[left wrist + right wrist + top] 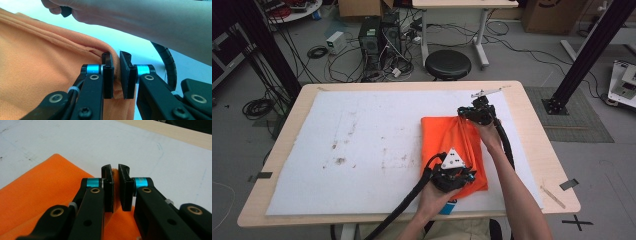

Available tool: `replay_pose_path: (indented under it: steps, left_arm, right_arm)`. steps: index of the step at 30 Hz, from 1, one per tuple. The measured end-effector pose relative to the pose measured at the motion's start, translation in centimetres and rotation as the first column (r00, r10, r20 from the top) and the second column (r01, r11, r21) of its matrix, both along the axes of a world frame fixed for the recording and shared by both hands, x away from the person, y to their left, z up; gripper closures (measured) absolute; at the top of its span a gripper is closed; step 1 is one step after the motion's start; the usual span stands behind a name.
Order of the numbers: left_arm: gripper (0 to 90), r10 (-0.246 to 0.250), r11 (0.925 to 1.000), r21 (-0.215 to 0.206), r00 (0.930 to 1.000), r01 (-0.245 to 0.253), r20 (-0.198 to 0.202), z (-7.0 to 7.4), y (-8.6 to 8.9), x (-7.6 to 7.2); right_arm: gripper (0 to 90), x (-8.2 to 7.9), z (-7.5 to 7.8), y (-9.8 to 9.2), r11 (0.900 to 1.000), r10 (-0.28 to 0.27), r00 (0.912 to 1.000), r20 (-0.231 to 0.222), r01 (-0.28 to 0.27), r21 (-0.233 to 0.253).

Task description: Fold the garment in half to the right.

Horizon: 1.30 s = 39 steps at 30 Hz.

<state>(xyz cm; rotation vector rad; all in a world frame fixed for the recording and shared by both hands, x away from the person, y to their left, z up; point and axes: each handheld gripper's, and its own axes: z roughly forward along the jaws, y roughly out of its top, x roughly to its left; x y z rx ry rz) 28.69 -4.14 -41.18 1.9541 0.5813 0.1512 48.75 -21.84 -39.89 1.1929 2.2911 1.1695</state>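
Observation:
A folded orange cloth (pixel 447 145) lies on the white mat (pixel 362 150) right of the table's middle. My left gripper (pixel 455 176) is at the cloth's near edge, shut on a fold of the orange cloth (pixel 50 70); the fabric is pinched between its jaws in the left gripper view, gripper (pixel 117 75). My right gripper (pixel 474 114) is at the cloth's far right corner, shut on the orange cloth (pixel 50 185), with a thin ridge of fabric between its jaws, gripper (pixel 115 190). The right forearm (pixel 150 22) crosses above the cloth.
The white mat covers most of the wooden table (pixel 537 150) and carries dark smudges (pixel 339 161) left of middle. A black stool (pixel 448 64), computer towers (pixel 379 37) and cables stand on the floor beyond the far edge. A black frame post (pixel 584 55) rises at right.

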Motion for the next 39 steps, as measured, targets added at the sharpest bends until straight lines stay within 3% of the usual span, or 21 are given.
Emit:
replay_pose_path:
  steps: [14, 24, 27, 30, 32, 34, 36, 39]
  left_arm:
    - [81.9, -0.009, 0.9999, 0.014, 1.0, 0.009, 0.0, 0.1, -2.5, 0.4]
    - [81.9, 0.007, 0.9986, 0.053, 0.9997, -0.005, -0.023, -0.7, -3.0, 0.7]
    - [81.7, 0.004, 0.9979, 0.065, 0.9992, -0.001, -0.039, -1.0, -3.2, 0.8]
    - [79.0, -0.017, 0.997, 0.075, 0.9981, 0.021, -0.059, -1.2, -3.3, 0.8]
    - [68.5, -0.043, 0.9978, 0.047, 0.9974, 0.046, -0.059, -0.7, -2.8, 0.7]
    - [65.2, -0.035, 0.9993, 0.013, 0.9985, 0.036, -0.042, 0.0, -2.0, 0.5]
    - [62.7, -0.013, 0.9999, -0.006, 0.9999, 0.013, -0.008, 1.0, -0.6, 0.7]
    - [62.1, 0.075, 0.9972, -0.009, 0.9959, -0.075, 0.051, 2.2, 2.1, 1.8]
  right_arm:
    - [85.0, 0.3, -0.2, -3.1, 1.0, -0.029, 0.9995, -0.015, 0.029, 0.009]
    - [84.5, 0.8, -1.4, -2.7, 1.0, -0.027, 0.9992, -0.031, 0.027, -0.017]
    - [80.8, 1.0, -1.8, -2.9, 0.999, -0.038, 0.998, -0.052, 0.037, -0.027]
    - [72.4, 1.1, -2.2, -3.4, 0.996, -0.088, 0.9923, -0.088, 0.084, -0.039]
    - [63.2, 0.9, -2.0, -4.0, 0.994, -0.109, 0.9904, -0.085, 0.108, -0.012]
    - [59.8, 0.7, -1.6, -4.5, 0.992, -0.119, 0.9896, -0.081, 0.121, 0.02]
    - [56.5, 0.3, -1.1, -4.9, 0.99, -0.125, 0.9889, -0.08, 0.13, 0.053]
    - [54.2, -0.4, -0.5, -5.1, 0.99, -0.126, 0.9906, -0.052, 0.129, 0.059]
